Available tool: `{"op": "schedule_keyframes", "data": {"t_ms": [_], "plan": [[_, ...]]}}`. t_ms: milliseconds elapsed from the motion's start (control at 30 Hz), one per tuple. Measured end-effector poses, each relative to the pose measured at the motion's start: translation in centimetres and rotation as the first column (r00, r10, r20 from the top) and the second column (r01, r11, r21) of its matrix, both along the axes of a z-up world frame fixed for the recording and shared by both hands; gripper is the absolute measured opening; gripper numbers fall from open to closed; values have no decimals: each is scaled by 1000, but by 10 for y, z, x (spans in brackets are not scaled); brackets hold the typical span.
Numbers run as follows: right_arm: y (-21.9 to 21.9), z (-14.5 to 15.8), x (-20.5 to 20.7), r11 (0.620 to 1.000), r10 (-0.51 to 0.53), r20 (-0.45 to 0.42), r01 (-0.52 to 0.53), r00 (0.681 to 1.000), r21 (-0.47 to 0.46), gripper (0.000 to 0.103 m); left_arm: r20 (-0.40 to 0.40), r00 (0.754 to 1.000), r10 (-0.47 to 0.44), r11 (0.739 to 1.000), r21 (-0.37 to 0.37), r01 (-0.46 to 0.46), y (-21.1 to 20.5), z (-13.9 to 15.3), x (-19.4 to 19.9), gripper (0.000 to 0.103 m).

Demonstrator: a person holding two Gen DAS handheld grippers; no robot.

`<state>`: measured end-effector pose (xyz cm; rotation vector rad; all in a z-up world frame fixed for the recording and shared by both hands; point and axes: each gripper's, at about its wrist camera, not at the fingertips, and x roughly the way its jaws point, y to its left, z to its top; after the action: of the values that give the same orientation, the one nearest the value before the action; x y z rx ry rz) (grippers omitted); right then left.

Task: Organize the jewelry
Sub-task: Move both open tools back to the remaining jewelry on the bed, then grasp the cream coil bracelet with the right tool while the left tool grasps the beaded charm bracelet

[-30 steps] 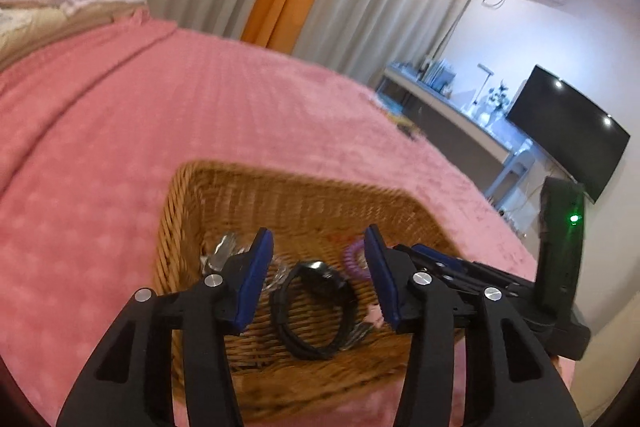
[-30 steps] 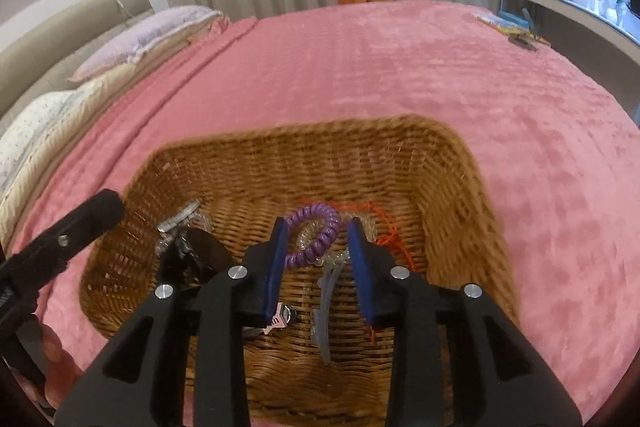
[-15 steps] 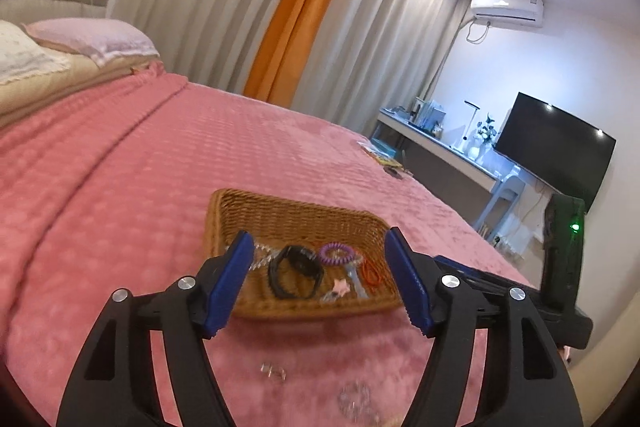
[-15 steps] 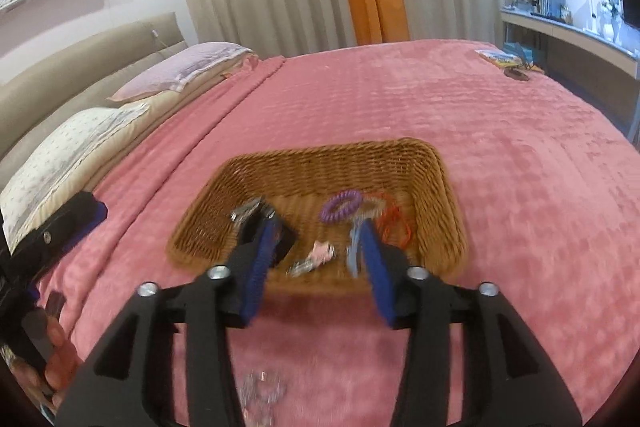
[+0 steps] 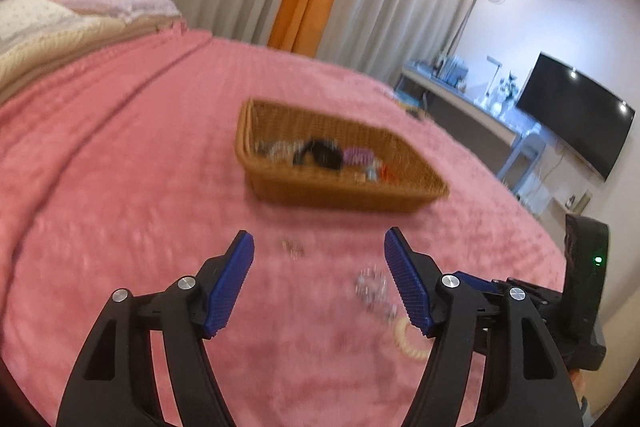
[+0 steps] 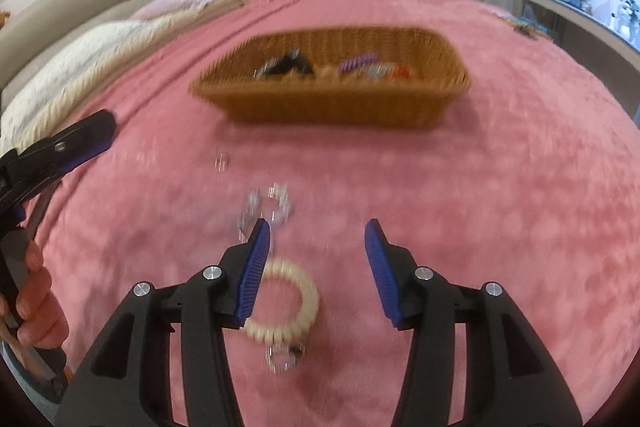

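A wicker basket [image 5: 332, 193] [image 6: 332, 107] sits on the pink bedspread and holds a black band, a purple coil tie and other small pieces. On the bedspread in front of it lie a cream coil bracelet [image 6: 304, 303] [image 5: 408, 345], a clear beaded bracelet [image 6: 272, 207] [image 5: 372, 287], a small silver piece [image 5: 294, 247] [image 6: 221, 161] and a small clear piece [image 6: 284, 355]. My left gripper [image 5: 319, 283] is open and empty over the bedspread. My right gripper [image 6: 316, 267] is open and empty, just above the cream bracelet.
Pillows [image 5: 48, 23] and a headboard lie at the far left. A desk [image 5: 460, 99] and a TV [image 5: 576, 127] stand at the right past the bed edge. The left gripper and hand show in the right wrist view [image 6: 56, 151].
Both grippers have pulled back from inside the basket and opened wider. The loose pieces on the bedspread have come into view.
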<state>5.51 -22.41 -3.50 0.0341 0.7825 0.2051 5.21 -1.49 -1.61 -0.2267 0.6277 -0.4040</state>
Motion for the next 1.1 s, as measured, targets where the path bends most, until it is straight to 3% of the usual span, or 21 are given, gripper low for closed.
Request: {"op": "schedule_keyframes", "data": {"t_ms": [67, 233, 367, 500, 633, 767, 900, 1100], "plan": [[3, -9, -2, 1000, 12, -27, -12, 1000, -17, 45, -56, 998, -15, 1000, 17, 16, -8, -14, 4, 66], [7, -18, -3, 998, 33, -64, -36, 997, -46, 30, -179, 982, -66, 996, 45, 75, -25, -39, 23, 59], [12, -23, -3, 996, 41, -72, -47, 997, -72, 21, -222, 969, -108, 992, 42, 121, -40, -45, 36, 57], [13, -21, 2, 995, 15, -67, -22, 998, -96, 13, -259, 958, -122, 987, 68, 144, -55, -49, 49, 48], [0, -22, 8, 996, -53, -63, 49, 997, -71, 13, -295, 945, -138, 978, 112, 177, -71, -56, 59, 33], [-17, -22, 13, 995, -98, -67, 97, 993, -16, 13, -292, 948, -130, 972, 153, 180, -80, -59, 62, 30], [-18, -23, 13, 994, -105, -57, 105, 993, -17, 13, -285, 948, -138, 966, 173, 193, -83, -60, 60, 28], [-20, -24, 12, 994, -107, -55, 107, 993, -6, 13, -301, 937, -178, 966, 130, 225, -80, -60, 60, 28]]}}
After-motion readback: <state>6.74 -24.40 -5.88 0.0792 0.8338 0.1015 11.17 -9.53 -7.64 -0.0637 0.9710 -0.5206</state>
